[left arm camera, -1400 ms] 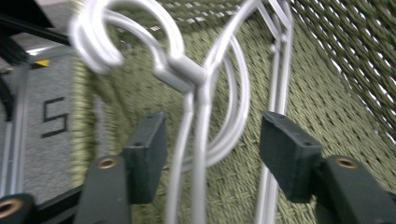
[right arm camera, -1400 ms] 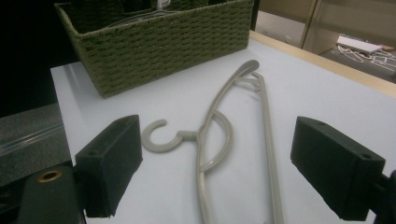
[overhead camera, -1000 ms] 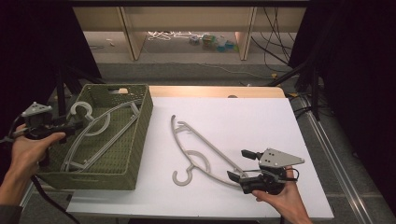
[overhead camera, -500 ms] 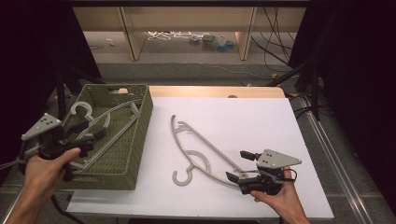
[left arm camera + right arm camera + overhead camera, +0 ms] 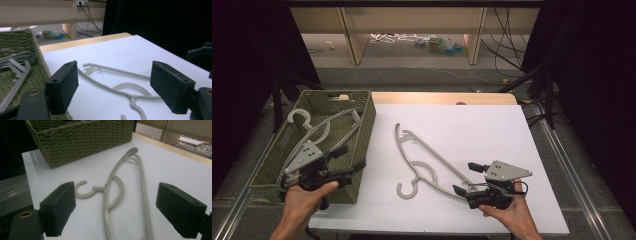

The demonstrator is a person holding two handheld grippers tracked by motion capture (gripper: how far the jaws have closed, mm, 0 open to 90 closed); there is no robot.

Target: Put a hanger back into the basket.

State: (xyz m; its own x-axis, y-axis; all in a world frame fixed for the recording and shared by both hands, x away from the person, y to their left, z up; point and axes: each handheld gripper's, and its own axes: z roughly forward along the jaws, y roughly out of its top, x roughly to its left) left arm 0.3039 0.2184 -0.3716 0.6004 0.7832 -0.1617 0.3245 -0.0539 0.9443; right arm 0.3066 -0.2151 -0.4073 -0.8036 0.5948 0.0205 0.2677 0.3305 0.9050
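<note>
So the grey hanger (image 5: 427, 160) is lying flat on the white table top (image 5: 492, 130), hook end pointing back toward the person's side, long arms running off toward the far left. It's near the middle of the table, just right of the green woven basket (image 5: 362, 145), not touching it.

The right gripper (image 5: 464, 177) is down low by the near end of the hanger, held in the person's right hand (image 5: 507, 212). Jaws are spread wide, and in the right gripper view the hanger (image 5: 117, 187) sits in the gap between them, but neither pad is on it. Nothing is clamped. From above, the lower jaw looks like it's right next to the end of the hanger arm; can't tell if it's actually touching.

The left gripper (image 5: 352, 159) is over the near right corner of the basket, in the left hand (image 5: 304, 200), pointing toward the table. Also wide open and holding nothing. In its own view you see the hanger (image 5: 117, 86) farther off between the two black pads, with the basket edge (image 5: 37, 72) under the left pad.

Inside the basket there's another grey hanger (image 5: 322, 130) lying at a slant, hook at the far left corner.
</note>
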